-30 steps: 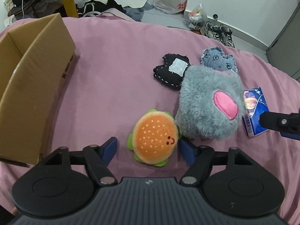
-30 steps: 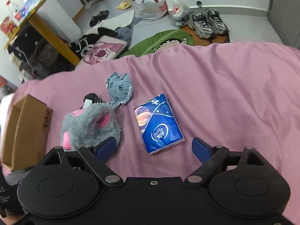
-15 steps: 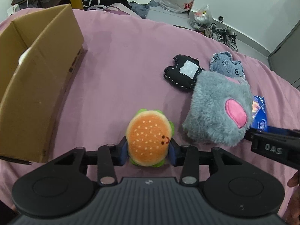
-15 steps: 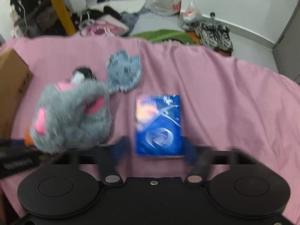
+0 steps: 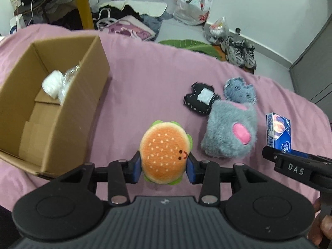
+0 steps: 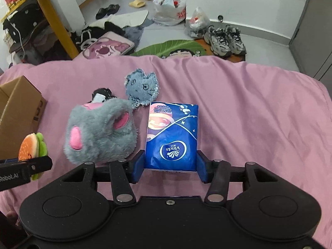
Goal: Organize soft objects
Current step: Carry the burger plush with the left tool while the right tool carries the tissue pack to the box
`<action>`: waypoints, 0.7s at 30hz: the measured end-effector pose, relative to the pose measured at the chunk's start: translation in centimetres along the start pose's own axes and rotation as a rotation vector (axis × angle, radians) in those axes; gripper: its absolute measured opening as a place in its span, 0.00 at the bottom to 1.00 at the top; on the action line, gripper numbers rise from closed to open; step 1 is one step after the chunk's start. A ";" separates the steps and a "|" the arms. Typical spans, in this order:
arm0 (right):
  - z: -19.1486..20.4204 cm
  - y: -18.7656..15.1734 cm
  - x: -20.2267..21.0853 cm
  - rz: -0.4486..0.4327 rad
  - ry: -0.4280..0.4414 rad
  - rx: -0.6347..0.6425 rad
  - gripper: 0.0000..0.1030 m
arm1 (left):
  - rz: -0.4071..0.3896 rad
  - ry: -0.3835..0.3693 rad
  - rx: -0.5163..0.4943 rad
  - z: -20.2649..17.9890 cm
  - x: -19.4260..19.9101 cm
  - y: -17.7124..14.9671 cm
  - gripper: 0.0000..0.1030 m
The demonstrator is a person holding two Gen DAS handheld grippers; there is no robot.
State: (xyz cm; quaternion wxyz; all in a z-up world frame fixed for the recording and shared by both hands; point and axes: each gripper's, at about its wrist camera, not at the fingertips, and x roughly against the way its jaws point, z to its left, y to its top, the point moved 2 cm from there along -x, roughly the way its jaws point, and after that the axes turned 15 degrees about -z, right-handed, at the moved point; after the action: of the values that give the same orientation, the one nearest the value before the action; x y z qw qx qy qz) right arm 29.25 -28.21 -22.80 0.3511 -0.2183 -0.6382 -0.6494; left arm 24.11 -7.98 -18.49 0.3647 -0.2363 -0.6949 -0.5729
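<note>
Between the left gripper's point(image 5: 164, 167) fingers sits the burger plush point(image 5: 165, 155), pinched and off the bed; cardboard box point(image 5: 68, 112) lies ahead-left, nearer this hand. Right gripper point(image 6: 170, 169) fingers pinch the tissue pack point(image 6: 171, 137), long axis pointing fwd.

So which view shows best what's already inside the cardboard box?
The left wrist view. It looks into the open cardboard box, where a white bundle lies beside something clear and crinkly; what they are is unclear. The right wrist view catches only the box's outer corner at the left edge, nothing of the inside.
</note>
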 end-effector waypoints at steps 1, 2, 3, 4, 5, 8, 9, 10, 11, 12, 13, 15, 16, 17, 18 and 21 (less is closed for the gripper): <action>-0.1 -0.1 0.4 -0.009 -0.009 -0.005 0.48 | -0.007 -0.006 -0.003 0.0 0.5 0.1 0.40; -0.2 -0.2 0.7 -0.016 -0.018 -0.013 0.48 | -0.011 -0.011 -0.005 -0.1 0.8 0.3 0.40; -0.3 -0.3 1.0 -0.017 -0.023 -0.021 0.48 | -0.017 -0.019 -0.009 -0.1 1.4 0.4 0.40; -0.5 -0.5 1.4 -0.018 -0.029 -0.027 0.48 | -0.023 -0.023 -0.009 -0.1 1.8 0.5 0.40; -0.5 -0.4 1.7 -0.022 -0.033 -0.030 0.48 | -0.030 -0.026 -0.007 0.0 2.3 0.7 0.40; -0.3 0.3 2.8 -0.047 -0.044 -0.039 0.48 | -0.042 -0.040 0.000 0.2 3.5 0.8 0.40; -0.2 0.5 3.2 -0.057 -0.044 -0.041 0.48 | -0.043 -0.051 -0.002 0.3 4.0 1.0 0.40; -0.1 0.7 3.6 -0.065 -0.045 -0.043 0.48 | -0.043 -0.059 -0.006 0.4 4.4 1.0 0.40; 0.1 0.9 4.1 -0.075 -0.045 -0.039 0.48 | -0.046 -0.064 -0.010 0.5 4.8 1.1 0.40; 0.4 1.0 4.4 -0.082 -0.045 -0.034 0.48 | -0.051 -0.067 -0.012 0.7 5.3 1.2 0.40; 0.6 1.2 4.7 -0.087 -0.046 -0.031 0.48 | -0.056 -0.071 -0.012 0.9 5.7 1.3 0.40; 0.9 1.5 5.3 -0.095 -0.048 -0.028 0.48 | -0.067 -0.075 -0.011 1.4 6.5 1.6 0.40; 1.1 1.6 5.6 -0.102 -0.051 -0.024 0.48 | -0.075 -0.077 -0.010 1.7 7.0 1.7 0.40; 1.3 1.8 5.9 -0.108 -0.050 -0.024 0.48 | -0.080 -0.078 -0.008 1.9 7.3 1.8 0.40; 1.6 1.9 6.3 -0.116 -0.046 -0.025 0.48 | -0.086 -0.080 -0.006 2.2 7.7 2.0 0.40; 2.2 2.4 7.1 -0.131 -0.041 -0.025 0.48 | -0.100 -0.102 -0.005 2.8 8.5 2.3 0.40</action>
State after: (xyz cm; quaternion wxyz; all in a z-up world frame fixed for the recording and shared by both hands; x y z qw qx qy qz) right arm 25.97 -27.20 -15.82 0.2919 -0.1939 -0.6502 -0.6742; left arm 19.89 -5.53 -10.72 0.2989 -0.2312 -0.7221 -0.5794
